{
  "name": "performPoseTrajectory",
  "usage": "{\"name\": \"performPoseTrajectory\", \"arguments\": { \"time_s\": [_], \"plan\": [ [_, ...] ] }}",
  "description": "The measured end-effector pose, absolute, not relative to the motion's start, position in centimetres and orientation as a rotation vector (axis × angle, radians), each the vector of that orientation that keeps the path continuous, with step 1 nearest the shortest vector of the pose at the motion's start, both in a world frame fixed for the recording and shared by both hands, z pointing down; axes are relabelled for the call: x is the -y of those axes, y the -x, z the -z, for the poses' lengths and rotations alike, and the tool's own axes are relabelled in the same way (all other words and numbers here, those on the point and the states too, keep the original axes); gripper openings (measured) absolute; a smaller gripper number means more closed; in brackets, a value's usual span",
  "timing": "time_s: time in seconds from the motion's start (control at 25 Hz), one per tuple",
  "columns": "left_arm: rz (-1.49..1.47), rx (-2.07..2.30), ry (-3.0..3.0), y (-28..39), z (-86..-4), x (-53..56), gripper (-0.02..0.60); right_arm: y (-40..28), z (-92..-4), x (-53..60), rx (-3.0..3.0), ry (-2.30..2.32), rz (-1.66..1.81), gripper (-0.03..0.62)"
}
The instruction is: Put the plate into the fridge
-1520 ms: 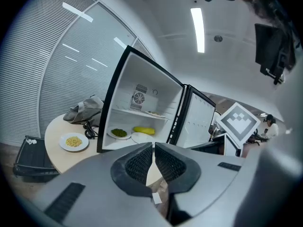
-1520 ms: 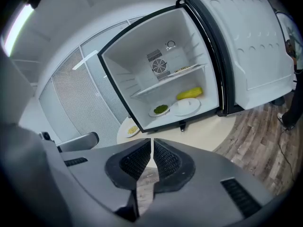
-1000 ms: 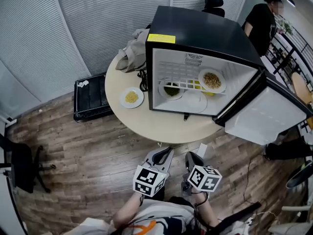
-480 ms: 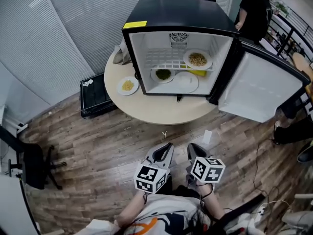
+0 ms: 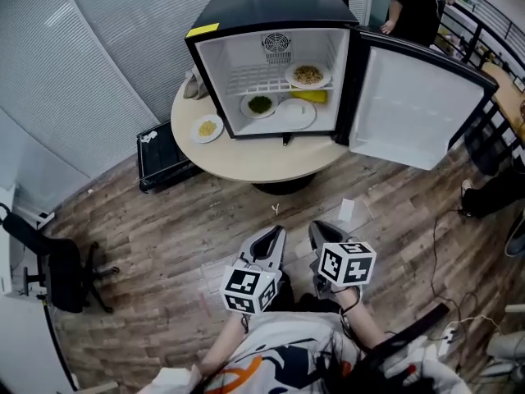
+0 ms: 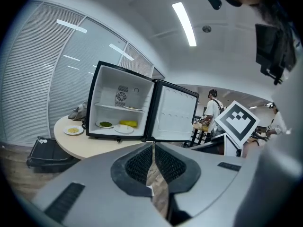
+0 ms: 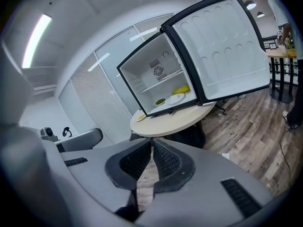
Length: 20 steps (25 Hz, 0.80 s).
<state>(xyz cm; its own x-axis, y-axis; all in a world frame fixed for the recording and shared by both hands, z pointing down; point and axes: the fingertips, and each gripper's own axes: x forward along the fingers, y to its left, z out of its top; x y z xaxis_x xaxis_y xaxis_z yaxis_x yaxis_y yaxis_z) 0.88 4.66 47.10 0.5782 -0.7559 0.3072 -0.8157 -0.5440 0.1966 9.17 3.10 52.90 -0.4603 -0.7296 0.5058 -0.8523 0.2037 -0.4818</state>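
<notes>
Both grippers are hovering at lower centre of the head view over the wood floor [image 5: 156,236], well apart from the round table [image 5: 246,158]. The left gripper [image 5: 276,233] is holding its jaws pressed together with nothing between them. The right gripper [image 5: 317,227] is doing the same, jaws closed and empty. Both are pointing toward the black mini fridge [image 5: 271,11], which is standing on the table in the upper centre. Its door [image 5: 410,97] is hanging wide open toward the right of the frame.

The plate with yellow food [image 5: 207,128] is sitting on the table just left of the fridge, outside it and untouched. Inside the fridge, a plate with green food [image 5: 259,105] and an empty white plate [image 5: 295,113] are lying on the bottom, with a yellow item [image 5: 312,97] behind them. A plate of brownish food [image 5: 308,75] is resting on the wire shelf above.

A bundle of cloth [image 5: 194,84] is lying on the table, behind the fridge's left side. A black case [image 5: 162,156] is lying on the floor left of the table. A person in black [image 5: 414,2] is standing at the upper right.
</notes>
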Motion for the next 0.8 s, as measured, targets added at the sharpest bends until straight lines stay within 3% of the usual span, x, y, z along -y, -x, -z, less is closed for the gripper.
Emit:
{"name": "performPoseTrajectory", "arguments": {
  "time_s": [0.8],
  "plan": [
    [-0.213, 1.357, -2.511, -1.7, -45.4, -8.5, 0.026, -10.4, -51.5, -6.4, 2.376, -1.459, -1.051, 0.025]
  ]
}}
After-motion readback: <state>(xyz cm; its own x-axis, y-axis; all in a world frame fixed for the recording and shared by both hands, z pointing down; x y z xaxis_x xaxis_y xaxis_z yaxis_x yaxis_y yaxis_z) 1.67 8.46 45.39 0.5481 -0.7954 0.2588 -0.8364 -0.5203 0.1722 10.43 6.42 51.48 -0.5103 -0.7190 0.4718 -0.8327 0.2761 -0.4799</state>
